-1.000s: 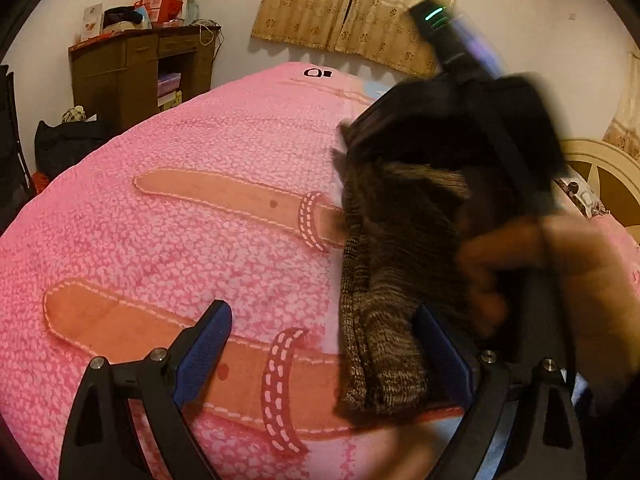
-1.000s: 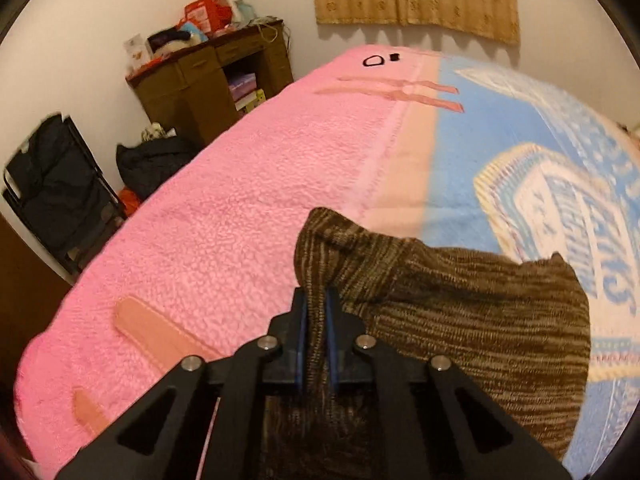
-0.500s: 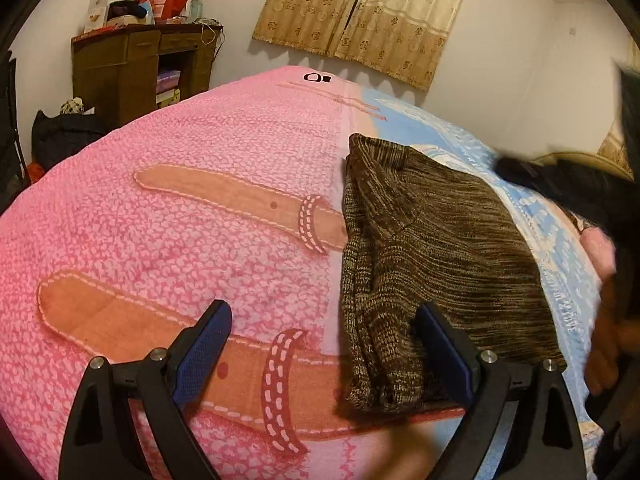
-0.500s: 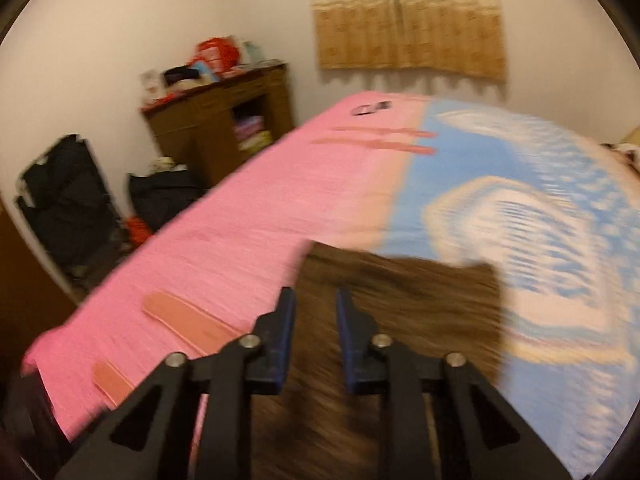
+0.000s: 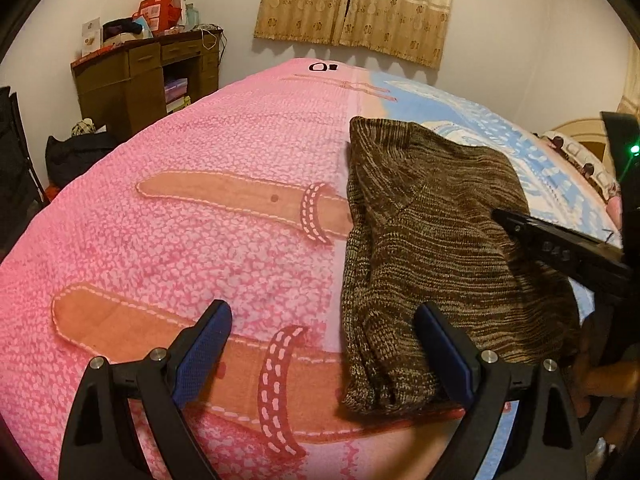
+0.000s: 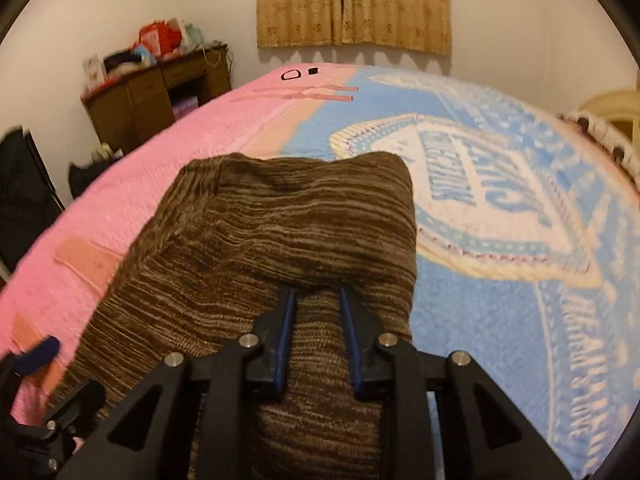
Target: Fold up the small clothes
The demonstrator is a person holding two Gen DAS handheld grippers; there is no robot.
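Both tongs are released. Left gripper (image 5: pixel 322 350) hangs with its blue pads spread wide, nothing between them; right gripper (image 6: pixel 316 342) has its pads parted by a narrow gap, held low over knit cloth without pinching it, as far as the right wrist view shows.

Beneath and ahead of both spreads the bed blanket (image 5: pixel 200 240), pink under and to the left of the left gripper, blue (image 6: pixel 500 320) to the right of the right gripper. Beyond both grippers, against the far wall, hang tan curtains (image 5: pixel 356 4), and off to the far left stands a cluttered brown desk (image 5: pixel 136 76).

The brown sweater (image 5: pixel 432 248) lies folded into a thick packet straddling the pink-blue seam. Its near left corner sits just ahead of the left gripper's right pad (image 5: pixel 442 354); its top layer fills the ground directly in front of the right gripper (image 6: pixel 280 232), whose arm reaches in over the packet's right edge in the left wrist view.

My judgement is that another fold or a tidy-up is still to come. Risks from here: the bulky knit could spring open once unweighted; a narrow bite by the right gripper might catch only the top layer and peel the stack apart; and the left gripper, closing at the corner, could snag the fuzzy blanket along with the sweater.
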